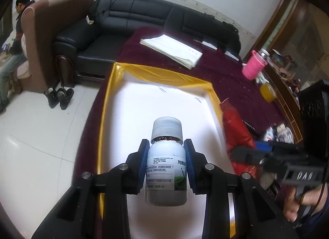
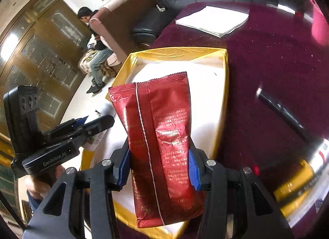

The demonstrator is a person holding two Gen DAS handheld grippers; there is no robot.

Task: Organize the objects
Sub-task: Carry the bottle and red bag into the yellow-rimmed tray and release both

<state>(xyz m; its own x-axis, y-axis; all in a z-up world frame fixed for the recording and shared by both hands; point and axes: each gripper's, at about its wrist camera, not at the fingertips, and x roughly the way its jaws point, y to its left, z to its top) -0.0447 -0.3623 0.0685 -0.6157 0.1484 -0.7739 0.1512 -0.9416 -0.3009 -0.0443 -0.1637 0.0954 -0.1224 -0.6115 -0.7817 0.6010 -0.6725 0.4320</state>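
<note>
In the left wrist view my left gripper [image 1: 166, 163] is shut on a small white bottle [image 1: 166, 169] with a ribbed white cap and a printed label, held above the white floor of a gold-walled box [image 1: 107, 103]. In the right wrist view my right gripper [image 2: 159, 165] is shut on a dark red foil pouch [image 2: 156, 146] with small white print, also held over the gold-walled box [image 2: 225, 86]. The red pouch [image 1: 236, 128] and the right gripper body show at the right of the left wrist view. The left gripper body [image 2: 61, 138] shows at the left of the right wrist view.
The box sits on a maroon tablecloth [image 1: 216, 70]. A stack of white papers [image 1: 172, 50] lies beyond it. A pink basket [image 1: 254, 65] and an orange cup [image 1: 267, 92] stand at the right. A dark remote-like object [image 2: 281, 111] lies right of the box. A black sofa [image 1: 127, 25] and a seated person [image 2: 96, 53] are behind.
</note>
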